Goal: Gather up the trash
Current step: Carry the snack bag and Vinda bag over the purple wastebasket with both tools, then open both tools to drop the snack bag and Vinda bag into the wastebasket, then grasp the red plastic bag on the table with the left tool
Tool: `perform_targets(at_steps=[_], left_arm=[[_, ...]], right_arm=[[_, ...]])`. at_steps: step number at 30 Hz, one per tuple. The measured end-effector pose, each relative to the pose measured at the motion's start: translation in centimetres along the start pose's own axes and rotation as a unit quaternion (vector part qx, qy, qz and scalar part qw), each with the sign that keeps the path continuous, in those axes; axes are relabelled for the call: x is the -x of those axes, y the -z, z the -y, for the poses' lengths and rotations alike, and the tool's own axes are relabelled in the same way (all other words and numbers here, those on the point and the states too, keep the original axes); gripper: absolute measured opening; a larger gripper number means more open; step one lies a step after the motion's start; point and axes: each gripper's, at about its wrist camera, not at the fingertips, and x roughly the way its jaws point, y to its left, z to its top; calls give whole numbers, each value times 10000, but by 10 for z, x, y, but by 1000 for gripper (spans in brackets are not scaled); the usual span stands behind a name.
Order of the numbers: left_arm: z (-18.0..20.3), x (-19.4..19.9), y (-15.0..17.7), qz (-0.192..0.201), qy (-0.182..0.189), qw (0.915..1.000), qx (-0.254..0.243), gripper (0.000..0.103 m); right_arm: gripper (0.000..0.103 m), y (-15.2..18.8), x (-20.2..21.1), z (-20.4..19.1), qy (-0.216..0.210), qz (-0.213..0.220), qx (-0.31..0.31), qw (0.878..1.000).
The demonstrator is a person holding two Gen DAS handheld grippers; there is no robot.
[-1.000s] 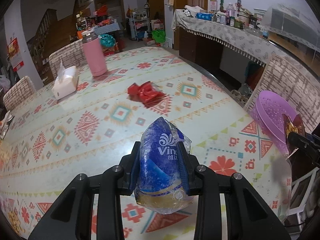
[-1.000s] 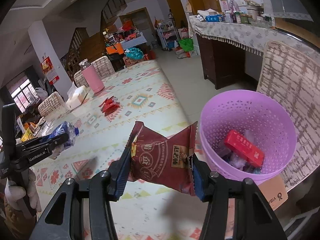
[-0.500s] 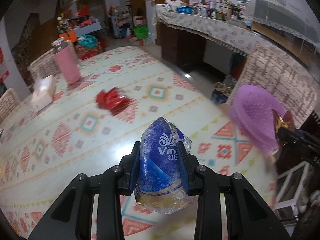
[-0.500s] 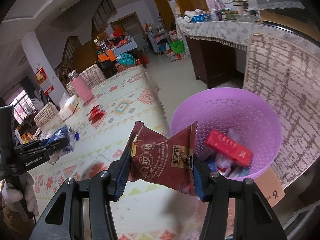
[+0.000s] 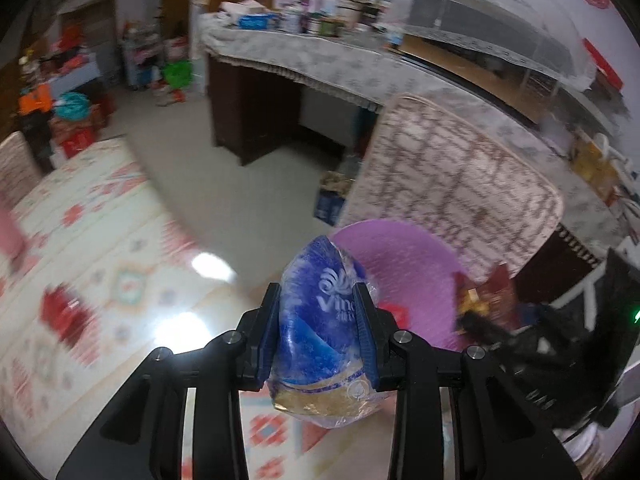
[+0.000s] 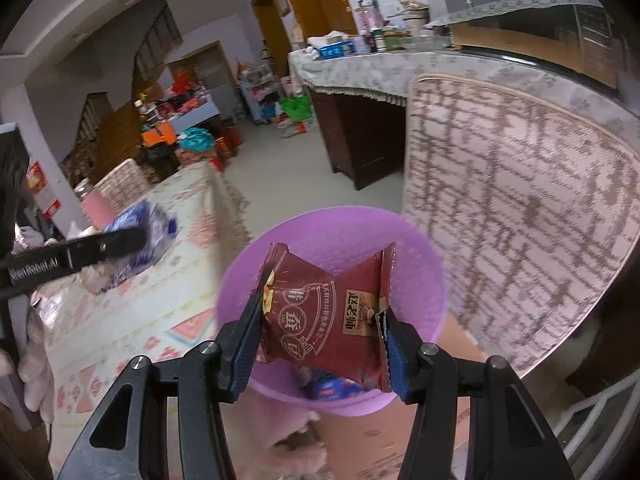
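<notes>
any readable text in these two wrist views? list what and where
"Vind", cut off by the pad: blue tissue pack in the left gripper.
"赵老师": brown snack bag in the right gripper; its other print is unclear.
"GenRobot.AI", blurred: left gripper's finger.
Counter bottle labels: unreadable.

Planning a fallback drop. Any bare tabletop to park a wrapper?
Bare patterned tablecloth between the purple basket and the left gripper holding the blue bag. In the left view, open table past the red wrapper. The far counter is crowded.
</notes>
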Motion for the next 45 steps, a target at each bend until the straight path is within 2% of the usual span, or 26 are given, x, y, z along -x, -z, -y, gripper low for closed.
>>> perform_targets(at_steps=[1, 2, 3, 5, 6, 11, 15, 19, 22, 26, 28, 30, 34, 40, 44, 45], left_arm=[[6, -7, -7, -15, 126, 9999, -20, 37], [10, -12, -12, -38, 201, 9998, -34, 49], [13, -14, -15, -49, 201, 9998, -36, 62], [14, -12, -16, 67, 138, 9999, -16, 67], [14, -10, -14, 105, 126, 9999, -43, 68], [-10, 11, 9, 209, -158, 9996, -84, 80], [-51, 28, 29, 156, -478, 9987, 52, 80], [-115, 47, 46, 139, -1044, 9936, 414, 80], [-173, 57, 55, 63, -1329, 9854, 1060, 80], [-245, 58, 61, 14, -1845, 9685, 1672, 80], [-270, 49, 62, -111, -1920, 9631, 1885, 80], [-291, 38, 60, -204, -1811, 9604, 2106, 80], [-307, 13, 52, -249, -1717, 9596, 2214, 80], [-303, -25, 39, -388, -1572, 9647, 2075, 80], [-302, -37, 43, -571, -1484, 9636, 2151, 80], [-300, -37, 44, -579, -1545, 9631, 2124, 74]], right_arm=[[60, -3, -3, 3, 76, 10, -15, 10000], [60, -6, -6, 8, 142, 36, -42, 9999], [66, -9, -10, 12, 203, 78, -60, 9997], [79, -13, -16, 16, 292, 99, -40, 9995], [82, -14, -18, 16, 340, 122, -46, 9993], [83, -9, -19, 9, 166, 102, -114, 9997], [83, -1, -18, -17, -342, 83, -134, 9993], [85, 8, -22, -62, -1047, 8, -44, 9945], [86, 16, -34, -100, -1500, -81, 57, 9886], [86, 29, -62, -136, -1912, -349, 8, 9809], [86, 35, -76, -152, -2061, -464, 3, 9774], [86, 41, -87, -163, -2118, -549, 65, 9758], [86, 46, -95, -174, -2042, -662, 214, 9765], [86, 48, -102, -177, -2007, -738, 257, 9765], [86, 47, -106, -180, -2003, -780, 341, 9760], [86, 47, -107, -181, -2001, -781, 352, 9760]])
